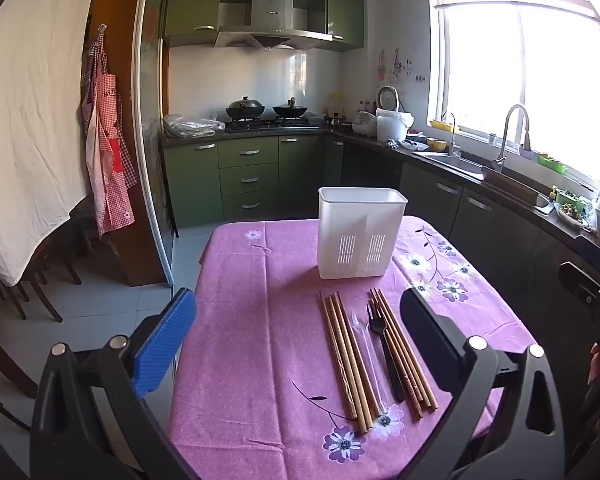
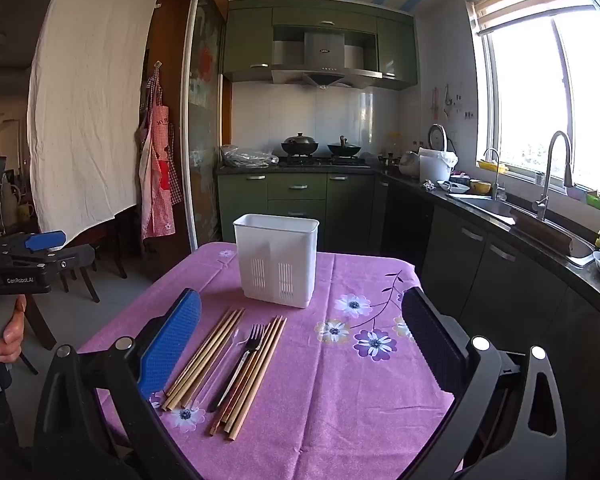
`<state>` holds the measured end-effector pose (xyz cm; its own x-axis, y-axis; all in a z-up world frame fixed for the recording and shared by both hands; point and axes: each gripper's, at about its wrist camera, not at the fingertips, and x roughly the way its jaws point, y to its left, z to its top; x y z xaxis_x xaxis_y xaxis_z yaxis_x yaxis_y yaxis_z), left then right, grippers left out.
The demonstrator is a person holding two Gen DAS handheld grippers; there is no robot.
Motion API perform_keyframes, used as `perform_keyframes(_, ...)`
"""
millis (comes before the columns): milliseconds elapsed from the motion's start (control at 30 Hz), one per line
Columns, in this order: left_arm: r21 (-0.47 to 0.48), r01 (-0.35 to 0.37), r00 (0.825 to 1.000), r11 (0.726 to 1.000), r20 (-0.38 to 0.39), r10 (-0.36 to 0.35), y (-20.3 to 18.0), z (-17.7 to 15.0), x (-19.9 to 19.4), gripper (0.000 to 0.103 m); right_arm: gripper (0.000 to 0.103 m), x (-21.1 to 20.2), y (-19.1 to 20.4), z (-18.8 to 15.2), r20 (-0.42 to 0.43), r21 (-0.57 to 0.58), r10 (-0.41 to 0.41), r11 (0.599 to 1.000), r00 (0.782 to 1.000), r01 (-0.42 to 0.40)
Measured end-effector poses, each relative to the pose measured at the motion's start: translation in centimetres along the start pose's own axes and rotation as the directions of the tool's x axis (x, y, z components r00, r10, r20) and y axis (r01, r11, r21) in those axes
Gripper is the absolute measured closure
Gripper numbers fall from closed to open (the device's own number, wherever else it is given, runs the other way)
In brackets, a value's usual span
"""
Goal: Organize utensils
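A white slotted utensil holder (image 1: 360,232) (image 2: 276,260) stands upright at the far side of the pink flowered tablecloth (image 1: 260,320) (image 2: 340,400). In front of it lie two bundles of wooden chopsticks (image 1: 348,360) (image 2: 204,360), a second bundle (image 1: 404,352) (image 2: 252,376) and, between them, a black fork (image 1: 384,344) (image 2: 240,360) beside a clear plastic utensil (image 1: 360,336). My left gripper (image 1: 300,296) hovers open over the near table edge with nothing between its fingers. It also shows at the left edge of the right wrist view as the left gripper (image 2: 66,246), held by a hand (image 2: 12,332). My right gripper (image 2: 300,298) is open and empty, to the right of the utensils.
Green kitchen cabinets (image 1: 248,176) and a stove with two woks (image 2: 320,146) lie behind the table. A counter with sink and tap (image 2: 548,176) runs along the right. Chairs (image 1: 32,280), a hanging apron (image 1: 108,152) and a white sheet (image 2: 92,100) are to the left.
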<state>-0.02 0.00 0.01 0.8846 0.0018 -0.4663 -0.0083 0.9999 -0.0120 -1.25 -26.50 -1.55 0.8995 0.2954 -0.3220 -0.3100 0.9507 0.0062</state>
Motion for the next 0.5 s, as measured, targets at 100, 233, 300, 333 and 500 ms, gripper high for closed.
perform_keyframes(100, 0.000, 0.003, 1.000, 1.000, 0.001, -0.003, -0.03, -0.01, -0.04, 0.006, 0.004, 0.07, 0.00, 0.01, -0.002, -0.002, -0.002, 1.000, 1.000, 0.002)
perform_keyframes(233, 0.003, 0.004, 1.000, 1.000, -0.001, -0.004, -0.11, -0.01, -0.03, 0.006, 0.004, 0.12, -0.05, 0.01, -0.006, -0.001, -0.001, 1.000, 1.000, 0.001)
perform_keyframes(300, 0.007, 0.005, 1.000, 1.000, 0.000, -0.005, -0.58, 0.07, -0.02, 0.006, 0.004, 0.10, -0.06, 0.04, -0.008, -0.002, -0.001, 1.000, 1.000, 0.001)
perform_keyframes(333, 0.008, 0.008, 1.000, 1.000, 0.000, -0.008, -0.59, -0.03, 0.04, 0.006, 0.004, 0.09, -0.07, 0.05, -0.008, -0.001, -0.001, 1.000, 1.000, 0.001)
perform_keyframes(500, 0.008, 0.009, 1.000, 1.000, -0.001, -0.009, -0.62, -0.01, 0.27, 0.006, 0.004, 0.24, 0.01, -0.10, -0.009, -0.002, -0.002, 1.000, 1.000, 0.002)
